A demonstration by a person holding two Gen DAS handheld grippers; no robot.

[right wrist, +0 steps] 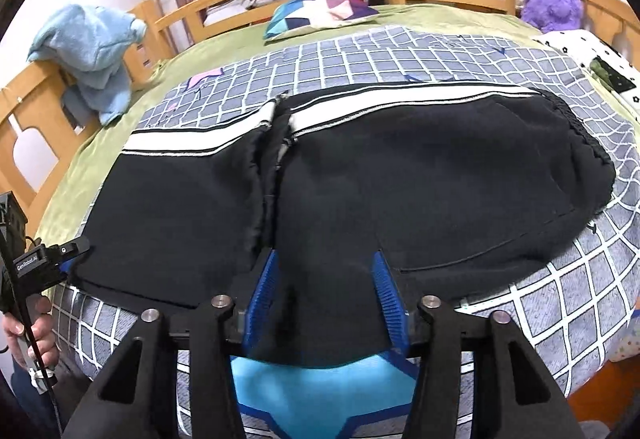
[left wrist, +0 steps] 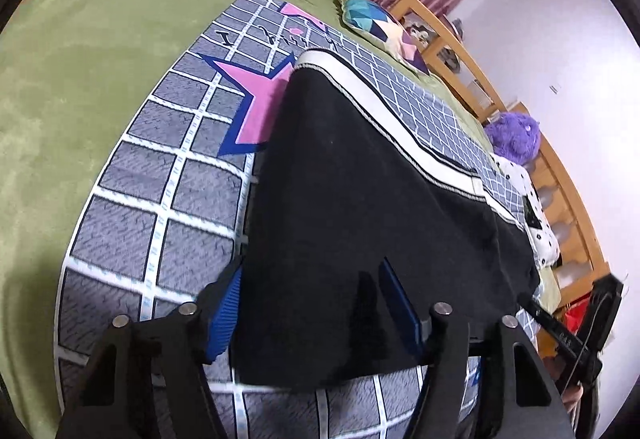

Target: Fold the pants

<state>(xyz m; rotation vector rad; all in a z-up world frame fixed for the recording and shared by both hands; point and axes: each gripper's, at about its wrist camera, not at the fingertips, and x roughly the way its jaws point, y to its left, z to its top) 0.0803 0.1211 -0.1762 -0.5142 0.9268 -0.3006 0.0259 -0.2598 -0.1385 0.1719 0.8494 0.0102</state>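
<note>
Your right gripper (right wrist: 324, 295) and left gripper (left wrist: 316, 303) both sit spread over the black pants' (right wrist: 360, 191) near edge; legs folded together, crosswise folds remain.

Even, soft indoor light, faint shadows, strong fisheye bending with dark corners (both views), and slightly smeared detail.

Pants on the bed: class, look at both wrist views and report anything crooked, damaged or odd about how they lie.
The pants lie flat on the checked blanket, undamaged. One oddity: in the right wrist view the folded-over leg ends sit slightly skewed, so the white side stripe steps at that edge.
</note>
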